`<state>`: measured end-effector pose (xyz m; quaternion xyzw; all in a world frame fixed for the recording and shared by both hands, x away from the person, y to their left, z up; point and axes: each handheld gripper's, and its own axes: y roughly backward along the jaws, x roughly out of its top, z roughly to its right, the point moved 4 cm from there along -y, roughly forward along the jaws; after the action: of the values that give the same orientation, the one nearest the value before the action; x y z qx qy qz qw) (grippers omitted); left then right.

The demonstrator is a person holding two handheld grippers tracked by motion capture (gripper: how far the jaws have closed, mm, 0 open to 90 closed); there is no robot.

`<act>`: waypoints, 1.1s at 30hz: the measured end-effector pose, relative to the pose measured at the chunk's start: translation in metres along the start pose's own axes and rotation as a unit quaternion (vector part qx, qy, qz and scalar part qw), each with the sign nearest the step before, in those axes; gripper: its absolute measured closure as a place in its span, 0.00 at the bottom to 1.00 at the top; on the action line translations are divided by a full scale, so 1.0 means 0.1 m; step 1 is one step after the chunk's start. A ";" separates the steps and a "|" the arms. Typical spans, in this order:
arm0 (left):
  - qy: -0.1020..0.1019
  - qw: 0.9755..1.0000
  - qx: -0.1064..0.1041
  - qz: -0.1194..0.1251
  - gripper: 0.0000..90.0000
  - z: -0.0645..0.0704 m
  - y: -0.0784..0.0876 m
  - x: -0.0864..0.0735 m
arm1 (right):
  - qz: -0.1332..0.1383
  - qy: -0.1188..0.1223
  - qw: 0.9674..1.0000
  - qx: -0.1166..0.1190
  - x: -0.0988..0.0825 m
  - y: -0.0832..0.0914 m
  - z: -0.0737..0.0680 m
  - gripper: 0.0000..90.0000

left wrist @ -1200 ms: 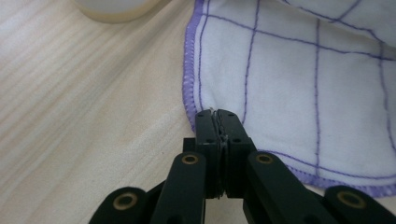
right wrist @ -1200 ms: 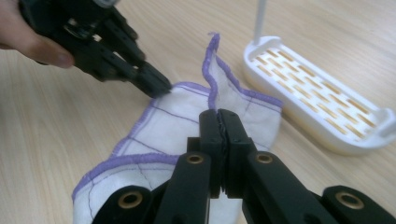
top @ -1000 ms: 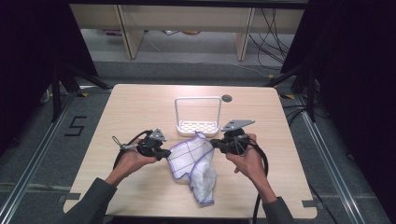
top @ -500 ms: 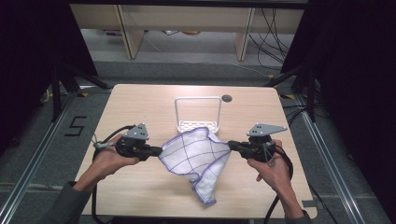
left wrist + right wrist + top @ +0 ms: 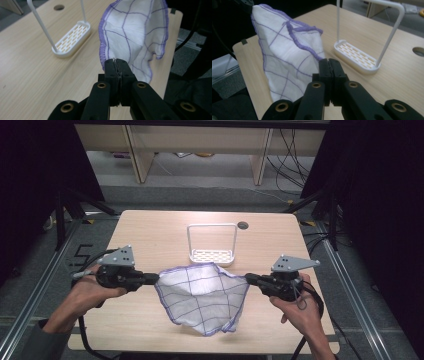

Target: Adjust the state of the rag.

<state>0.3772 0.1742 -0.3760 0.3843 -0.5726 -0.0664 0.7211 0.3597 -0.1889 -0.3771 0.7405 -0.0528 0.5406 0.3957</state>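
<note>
**Cloth stretched between both grippers**

We hold the cloth (image 5: 202, 295) in the air over the near half of the table (image 5: 150, 230). Left gripper (image 5: 154, 279) clamps its left corner, right gripper (image 5: 248, 279) its right corner, both jaws closed on fabric. The white rack (image 5: 212, 255) sits just beyond it, nothing in its tray. Versus a second ago: grippers wider apart, cloth spread open.

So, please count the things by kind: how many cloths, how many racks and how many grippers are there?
Cloth, white with purple lines: 1
White rack: 1
Grippers, left gripper and right gripper, each shut on a corner of the cloth: 2
Total: 4
</note>
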 end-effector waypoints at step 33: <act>0.136 0.984 0.055 -0.101 0.46 -0.48 -1.03 -0.72 | -0.143 -0.043 0.986 -0.068 -0.77 -0.68 0.28 0.63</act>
<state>0.4310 0.1641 -0.4995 0.4847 -0.4297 -0.0547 0.7599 0.3839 -0.1874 -0.4805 0.7346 -0.0004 0.4411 0.5156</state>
